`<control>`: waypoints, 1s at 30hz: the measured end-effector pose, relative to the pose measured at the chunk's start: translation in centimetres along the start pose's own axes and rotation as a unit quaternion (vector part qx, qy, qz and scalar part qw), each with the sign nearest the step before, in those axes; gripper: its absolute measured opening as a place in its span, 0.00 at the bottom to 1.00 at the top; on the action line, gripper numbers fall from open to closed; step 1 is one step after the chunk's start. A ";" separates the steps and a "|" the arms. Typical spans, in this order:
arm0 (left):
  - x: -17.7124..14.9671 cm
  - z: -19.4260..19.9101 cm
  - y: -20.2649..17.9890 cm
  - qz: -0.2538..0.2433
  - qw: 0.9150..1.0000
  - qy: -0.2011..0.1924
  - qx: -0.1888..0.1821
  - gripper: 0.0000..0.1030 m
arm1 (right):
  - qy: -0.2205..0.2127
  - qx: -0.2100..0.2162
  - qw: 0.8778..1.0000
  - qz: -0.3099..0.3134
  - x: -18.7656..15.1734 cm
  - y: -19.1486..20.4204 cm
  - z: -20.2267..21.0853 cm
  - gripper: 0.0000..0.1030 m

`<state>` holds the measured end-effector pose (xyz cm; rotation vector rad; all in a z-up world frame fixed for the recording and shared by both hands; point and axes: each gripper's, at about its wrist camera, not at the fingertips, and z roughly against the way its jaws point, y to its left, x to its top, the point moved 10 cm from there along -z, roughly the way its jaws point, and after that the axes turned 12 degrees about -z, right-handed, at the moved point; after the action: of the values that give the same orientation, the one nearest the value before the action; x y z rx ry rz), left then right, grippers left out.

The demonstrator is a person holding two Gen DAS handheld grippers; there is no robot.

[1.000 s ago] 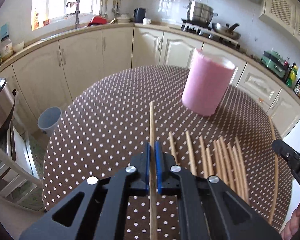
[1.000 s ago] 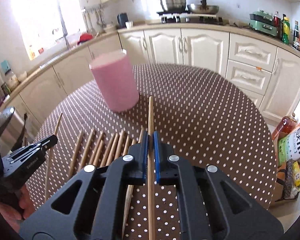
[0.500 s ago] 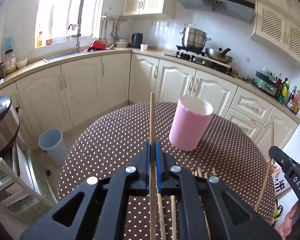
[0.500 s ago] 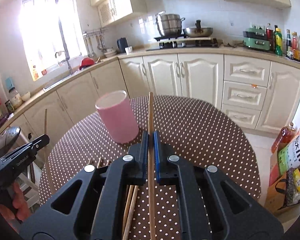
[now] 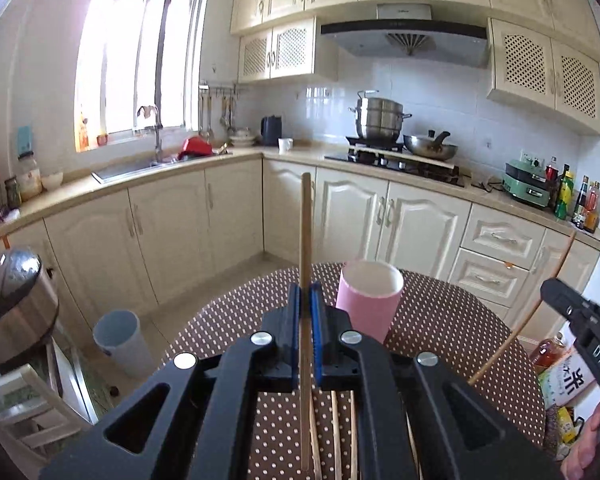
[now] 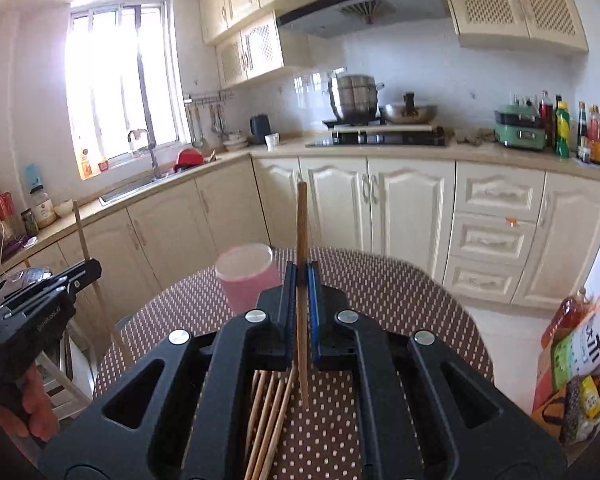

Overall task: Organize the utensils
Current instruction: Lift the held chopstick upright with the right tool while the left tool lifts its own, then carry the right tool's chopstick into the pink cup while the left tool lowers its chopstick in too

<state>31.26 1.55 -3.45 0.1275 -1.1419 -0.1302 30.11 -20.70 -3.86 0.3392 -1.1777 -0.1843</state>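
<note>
Chopsticks stand clamped lengthwise in each gripper, left (image 5: 305, 312) and right (image 6: 300, 300), tips pointing forward above pink cup (image 5: 367, 300).

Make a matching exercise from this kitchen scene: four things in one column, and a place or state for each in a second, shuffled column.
1. left gripper
2. pink cup
3. loose chopsticks
4. steel pot

A. on the stove
B. lying flat on the dotted table
C. standing upright and open-topped on the table
D. shut on one chopstick

Pairs: 1-D, 2-C, 3-B, 4-A
</note>
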 end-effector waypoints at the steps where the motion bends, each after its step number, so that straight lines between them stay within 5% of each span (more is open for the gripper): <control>1: 0.6 0.2 -0.3 -0.002 1.000 -0.005 -0.003 0.06 | -0.004 0.005 1.000 0.003 0.5 0.3 0.0 0.06; 18: 12.9 -0.7 -0.2 0.025 0.997 -0.076 -0.020 0.06 | -0.058 0.080 0.995 0.001 12.4 5.4 -0.3 0.06; 26: 10.6 -3.2 0.3 0.021 0.999 -0.041 -0.014 0.06 | 0.024 0.060 0.998 -0.013 8.2 2.7 -6.3 0.08; 27: 9.9 -3.3 0.5 0.022 0.999 -0.036 -0.015 0.06 | 0.049 0.056 0.997 -0.018 7.0 1.9 -7.4 0.13; 28: 9.2 -3.5 0.7 0.024 0.999 -0.031 -0.018 0.06 | 0.077 0.045 0.996 -0.023 5.5 1.1 -8.7 0.39; 29: 8.4 -3.7 1.0 0.025 0.999 -0.025 -0.021 0.06 | 0.102 0.034 0.994 -0.024 4.0 0.3 -9.9 0.77; 30: 7.7 -3.9 1.4 0.025 0.999 -0.020 -0.018 0.06 | 0.109 0.024 0.994 -0.021 2.8 -0.4 -10.9 0.79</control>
<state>37.98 1.73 2.09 0.0643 -1.1818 -0.1100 41.24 -20.14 -5.25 0.4153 -0.9618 -0.1519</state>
